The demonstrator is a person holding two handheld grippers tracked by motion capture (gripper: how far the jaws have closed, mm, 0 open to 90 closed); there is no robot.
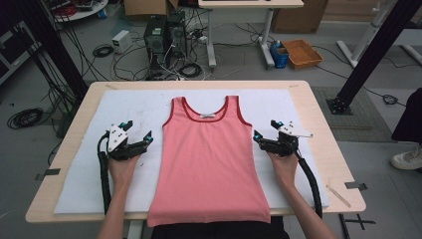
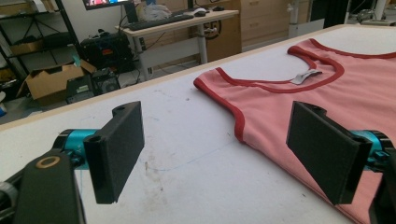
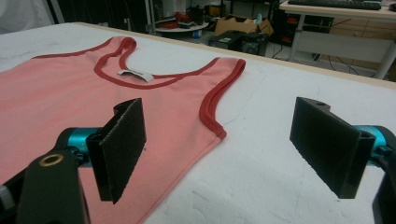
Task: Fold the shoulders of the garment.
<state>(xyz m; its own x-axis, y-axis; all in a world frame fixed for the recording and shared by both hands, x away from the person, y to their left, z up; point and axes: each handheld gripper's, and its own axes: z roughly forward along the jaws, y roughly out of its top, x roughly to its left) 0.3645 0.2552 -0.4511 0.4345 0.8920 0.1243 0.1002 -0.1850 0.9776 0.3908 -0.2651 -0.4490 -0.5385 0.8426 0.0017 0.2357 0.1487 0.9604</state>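
Left hand-held gripper (image 1: 138, 134) wide open, empty, just left of pink tank top (image 1: 209, 159). Top flat mid-bench on white mat (image 1: 79, 189), hem over near edge. Right hand-held gripper (image 1: 265, 133) wide open, empty, just right.

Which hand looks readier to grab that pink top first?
Probably the right, narrowly. The right gripper is open, with one jaw already over the top's side edge below the armhole. The left gripper, also open, sits slightly off the other edge, over the white mat.
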